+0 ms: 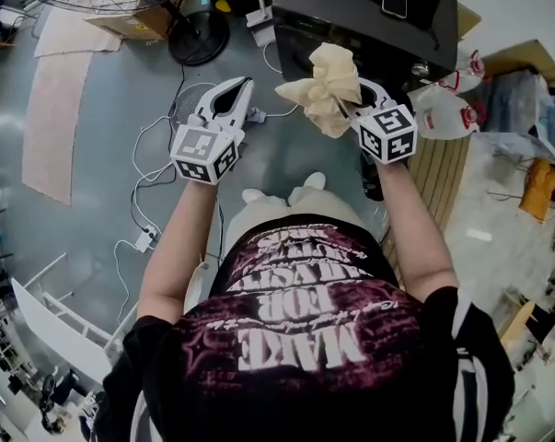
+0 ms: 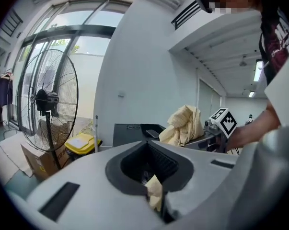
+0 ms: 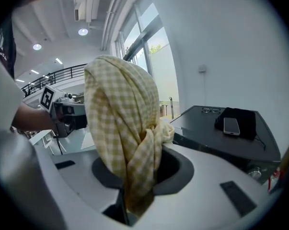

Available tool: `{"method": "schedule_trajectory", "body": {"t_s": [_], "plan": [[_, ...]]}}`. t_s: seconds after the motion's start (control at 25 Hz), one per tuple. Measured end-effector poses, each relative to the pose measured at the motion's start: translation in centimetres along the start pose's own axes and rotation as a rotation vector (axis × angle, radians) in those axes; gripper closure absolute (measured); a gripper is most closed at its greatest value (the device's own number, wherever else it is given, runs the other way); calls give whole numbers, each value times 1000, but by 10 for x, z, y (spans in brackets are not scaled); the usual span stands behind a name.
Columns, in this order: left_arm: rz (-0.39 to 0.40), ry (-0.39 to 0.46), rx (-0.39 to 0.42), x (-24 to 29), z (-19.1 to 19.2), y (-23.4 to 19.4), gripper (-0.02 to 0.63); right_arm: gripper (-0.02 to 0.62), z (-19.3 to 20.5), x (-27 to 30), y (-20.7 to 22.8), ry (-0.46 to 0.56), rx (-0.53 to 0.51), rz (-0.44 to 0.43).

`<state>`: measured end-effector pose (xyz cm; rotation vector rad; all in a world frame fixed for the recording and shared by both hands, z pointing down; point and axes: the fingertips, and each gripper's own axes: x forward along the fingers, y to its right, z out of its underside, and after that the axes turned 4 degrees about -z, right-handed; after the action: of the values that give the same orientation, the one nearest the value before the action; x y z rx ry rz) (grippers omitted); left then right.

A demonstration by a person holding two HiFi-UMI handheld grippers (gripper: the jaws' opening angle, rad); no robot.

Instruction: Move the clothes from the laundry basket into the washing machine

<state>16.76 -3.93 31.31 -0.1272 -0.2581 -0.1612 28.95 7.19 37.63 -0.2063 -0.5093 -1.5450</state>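
Note:
In the head view my right gripper (image 1: 355, 101) is shut on a bunched yellow checked cloth (image 1: 328, 83), held up in front of the dark washing machine (image 1: 351, 12). The right gripper view shows the cloth (image 3: 120, 128) rising in a thick fold from between the jaws of that gripper (image 3: 130, 202). My left gripper (image 1: 242, 87) is level with it on the left, shut, with no garment in it. In the left gripper view only a tiny pale yellow scrap (image 2: 155, 189) shows at the closed seam of the left gripper (image 2: 157, 206). No laundry basket is in view.
A phone (image 3: 232, 125) on a black pouch and a pair of glasses (image 3: 210, 110) lie on the machine's top. A pedestal fan (image 2: 48, 104), a cardboard box (image 2: 39, 159) and a yellow bin (image 2: 82, 143) stand to the left. Cables and a power strip (image 1: 146, 239) cross the floor.

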Motion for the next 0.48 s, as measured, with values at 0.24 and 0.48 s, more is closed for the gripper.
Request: {"method": "schedule_trajectory", "body": {"t_s": [0.24, 0.48], "plan": [[30, -5, 30, 26, -1, 30, 601, 486, 18, -23, 21, 6, 27, 14], [53, -12, 33, 50, 7, 57, 601, 486, 35, -42, 42, 18, 46, 22]]}}
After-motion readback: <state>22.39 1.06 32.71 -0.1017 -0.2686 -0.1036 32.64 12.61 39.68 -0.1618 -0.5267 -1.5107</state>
